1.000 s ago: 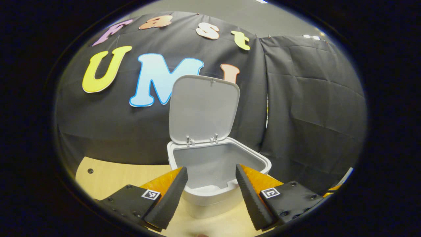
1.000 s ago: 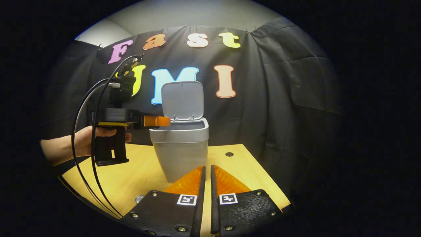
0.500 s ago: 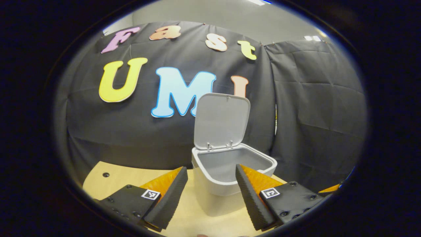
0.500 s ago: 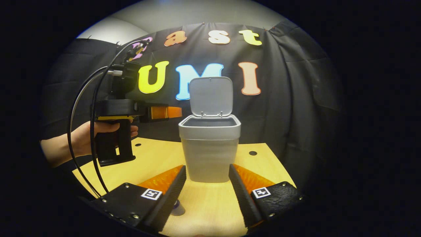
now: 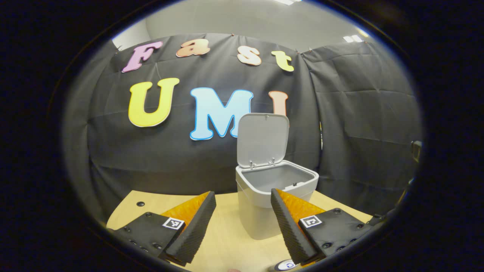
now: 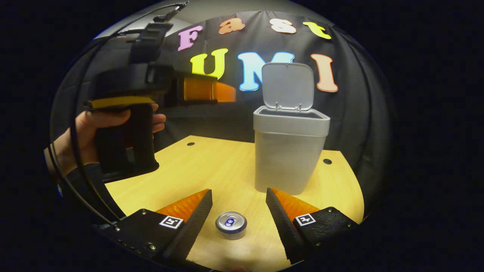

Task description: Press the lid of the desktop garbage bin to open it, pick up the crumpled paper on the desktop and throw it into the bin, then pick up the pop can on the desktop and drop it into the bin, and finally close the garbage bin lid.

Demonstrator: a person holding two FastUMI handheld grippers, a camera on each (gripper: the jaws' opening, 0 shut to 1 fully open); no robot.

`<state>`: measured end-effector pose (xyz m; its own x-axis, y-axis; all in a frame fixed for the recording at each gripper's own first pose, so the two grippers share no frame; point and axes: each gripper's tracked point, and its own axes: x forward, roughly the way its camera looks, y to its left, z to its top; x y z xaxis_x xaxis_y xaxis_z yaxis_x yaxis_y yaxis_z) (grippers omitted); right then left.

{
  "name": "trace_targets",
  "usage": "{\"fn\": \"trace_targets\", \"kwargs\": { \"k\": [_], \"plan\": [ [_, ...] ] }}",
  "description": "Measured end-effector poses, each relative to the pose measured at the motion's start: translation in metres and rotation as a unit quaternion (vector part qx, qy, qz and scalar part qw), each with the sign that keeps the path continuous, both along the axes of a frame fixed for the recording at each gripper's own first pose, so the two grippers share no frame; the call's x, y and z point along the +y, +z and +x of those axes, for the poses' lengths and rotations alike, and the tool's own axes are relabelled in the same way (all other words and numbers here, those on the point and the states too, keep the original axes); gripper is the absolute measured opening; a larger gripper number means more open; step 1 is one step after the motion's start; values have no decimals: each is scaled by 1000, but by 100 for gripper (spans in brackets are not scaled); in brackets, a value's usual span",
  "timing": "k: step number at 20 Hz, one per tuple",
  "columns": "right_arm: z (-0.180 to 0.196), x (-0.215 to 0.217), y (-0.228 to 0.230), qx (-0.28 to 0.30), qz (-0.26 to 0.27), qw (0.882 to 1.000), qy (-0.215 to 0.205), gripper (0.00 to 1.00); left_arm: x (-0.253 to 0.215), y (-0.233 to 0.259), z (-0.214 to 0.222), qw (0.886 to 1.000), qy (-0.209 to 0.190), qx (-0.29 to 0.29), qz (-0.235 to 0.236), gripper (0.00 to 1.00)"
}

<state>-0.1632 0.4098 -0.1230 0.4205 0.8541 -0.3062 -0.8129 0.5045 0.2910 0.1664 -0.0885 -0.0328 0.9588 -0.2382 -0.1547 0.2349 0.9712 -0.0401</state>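
Grey bin (image 6: 289,151) stands lid-up toward the desk's (image 6: 211,166) far edge, while the right gripper (image 6: 238,219), fingers spread and empty, frames the upright pop can (image 6: 231,225) near the front edge, likely needing only descent and closure.

Both views face the bin (image 5: 275,189) (image 6: 289,149), the right from nearer the tabletop (image 6: 211,170).

A: What surrounds the desk (image 6: 211,170)?

B: Black cloth (image 5: 359,113) hangs behind it and on the side, creased, in panels meeting at a seam.

A: And the desk itself?

B: Pale wood grain, rounded edge, with small dark round holes (image 6: 327,161) near the back.

A: Above the cloth?

B: A plain grey wall (image 5: 227,19), and bright ceiling lights (image 5: 351,38) at the top right.
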Motion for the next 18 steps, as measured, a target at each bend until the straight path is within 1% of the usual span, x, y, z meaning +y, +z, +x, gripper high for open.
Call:
{"fn": "trace_targets", "kwargs": {
  "k": [4,7,14,18],
  "plan": [
    [-9,12,-24,14,-31,999,31,92,23,7,-34,999,31,-13,18,95],
    [-18,17,-45,25,-50,998,42,92,39,10,-51,998,49,-16,19,95],
    [-23,27,-71,36,-78,995,47,92,75,9,-79,996,90,-8,17,96],
    [-24,30,-88,46,-97,993,47,92,90,6,-94,994,103,-3,23,95]
  ]
}}
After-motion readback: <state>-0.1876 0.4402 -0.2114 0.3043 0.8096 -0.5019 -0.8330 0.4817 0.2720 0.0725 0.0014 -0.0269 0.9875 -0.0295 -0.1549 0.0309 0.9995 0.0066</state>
